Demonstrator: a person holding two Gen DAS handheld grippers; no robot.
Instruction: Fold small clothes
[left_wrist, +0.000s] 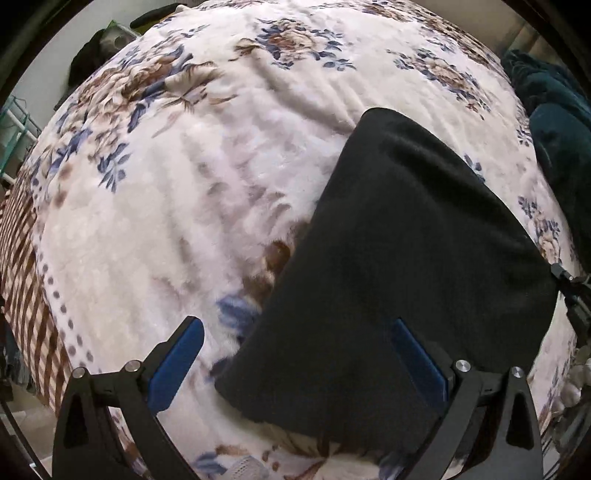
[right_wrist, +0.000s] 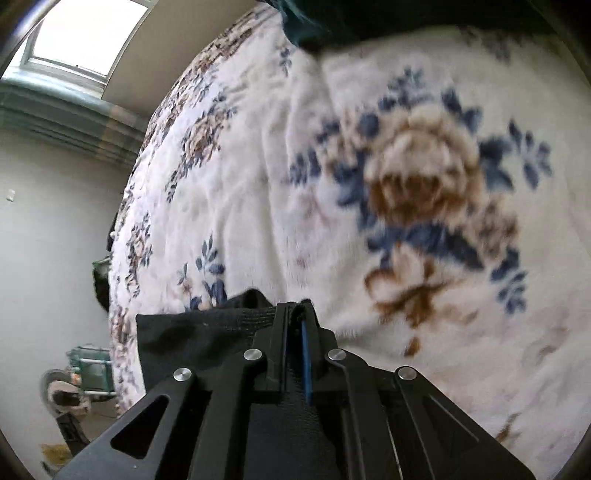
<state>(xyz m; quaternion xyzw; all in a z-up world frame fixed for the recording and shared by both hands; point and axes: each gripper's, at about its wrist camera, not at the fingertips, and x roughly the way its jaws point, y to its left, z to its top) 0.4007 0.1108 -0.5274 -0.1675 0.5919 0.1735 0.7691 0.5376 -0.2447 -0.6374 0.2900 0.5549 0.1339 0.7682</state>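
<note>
Left claw (left_wrist: 295, 365) hung above the bed, pointing steeply down, its two blue pads spread wide and gripping nothing. The black garment (left_wrist: 413, 266) lay under and between them on the floral blanket (left_wrist: 192, 192); the left pad (left_wrist: 177, 365) stood off the cloth over bare blanket, the right pad (left_wrist: 419, 362) showed against the dark fabric, though whether it touched could not be told.

The garment looked like one smooth dark panel with clean edges, narrow at the far end and wider toward the camera. Judged: at least one fold seemed in, and the piece was not yet a finished compact bundle; more folding and setting aside likely remained. A heap of dark teal cloth (left_wrist: 554, 122) sat at the bed's far right edge, apart from the garment.

Right claw (right_wrist: 297, 314) was clenched, the blue pad (right_wrist: 306, 363) squeezed to a thin line, with an edge of the black garment (right_wrist: 192, 336) pinched at the tip and fabric trailing off to the left of it. It pointed down at a slant over the blanket (right_wrist: 258, 184), low over the surface. The right-hand view was smeared.
</note>
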